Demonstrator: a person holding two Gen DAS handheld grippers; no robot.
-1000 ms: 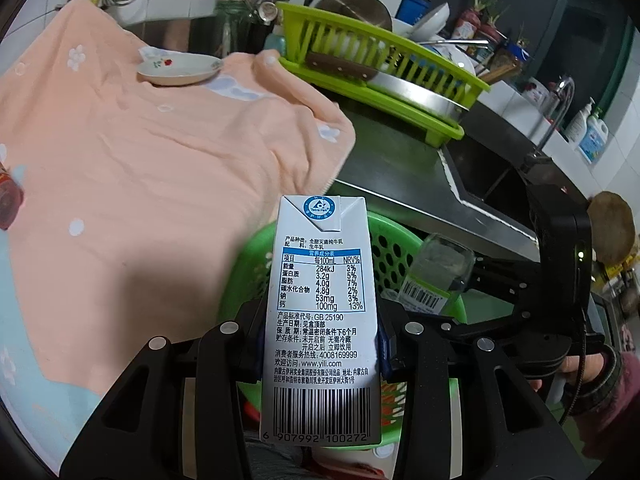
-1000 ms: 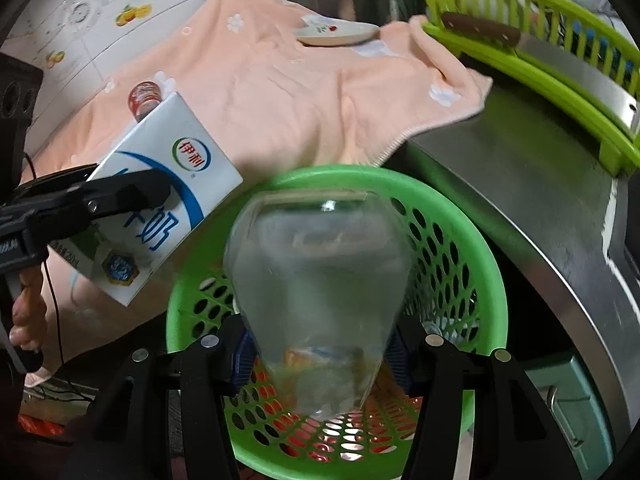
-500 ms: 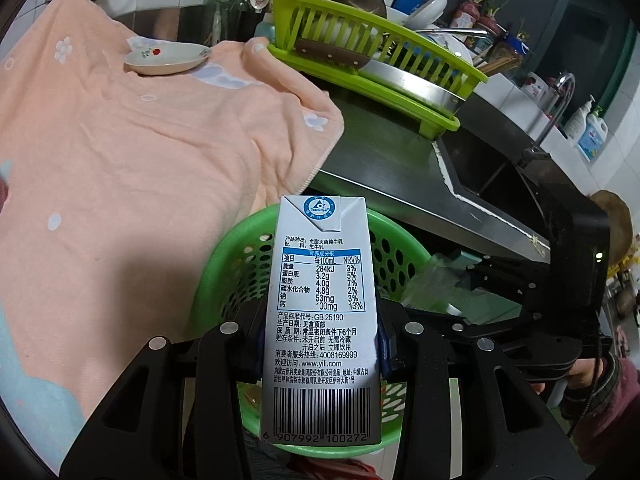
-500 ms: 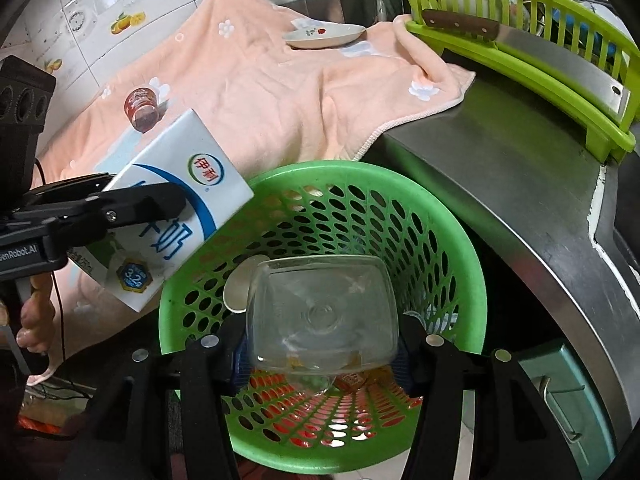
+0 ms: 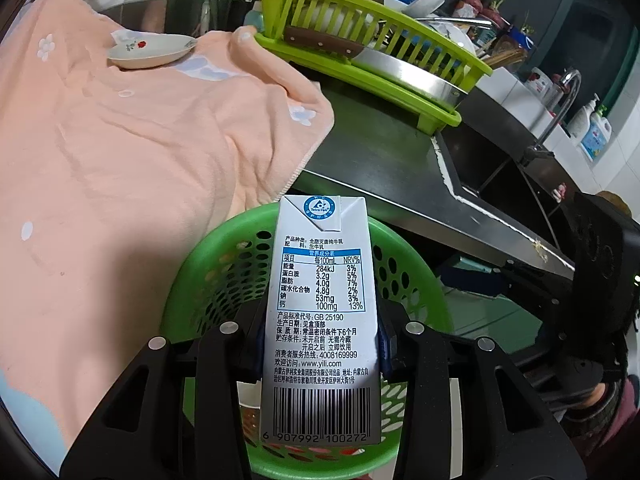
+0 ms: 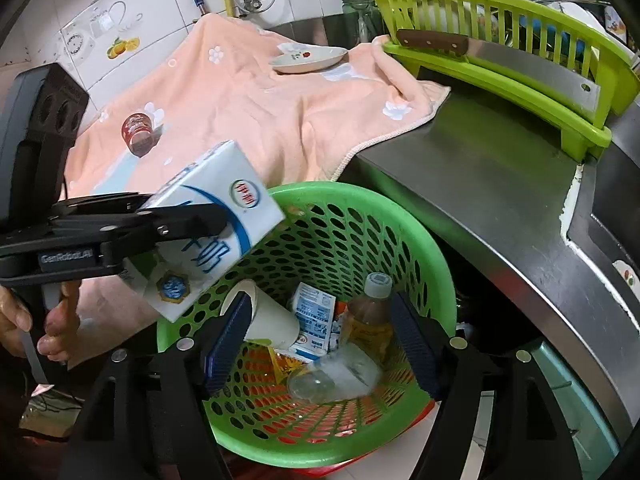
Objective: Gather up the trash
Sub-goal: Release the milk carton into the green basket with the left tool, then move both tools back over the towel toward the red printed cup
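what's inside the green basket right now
Inside the green basket: a white paper cup on its side, a small milk carton, a capped bottle and a clear plastic bottle. Anything under them is hidden.

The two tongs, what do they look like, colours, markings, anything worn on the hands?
Both tongs are matte black plastic frames with cut-out fingers, silver round screw heads and ribbed dark blue pads. The left tongs carry small white lettering along the side and a boxy black housing with round holes. A dark reddish sleeve shows behind the right tongs.

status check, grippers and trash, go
Left gripper shut on milk carton, over green basket. Right gripper open, jaws just opened, clear bottle in basket. Nothing in the way.
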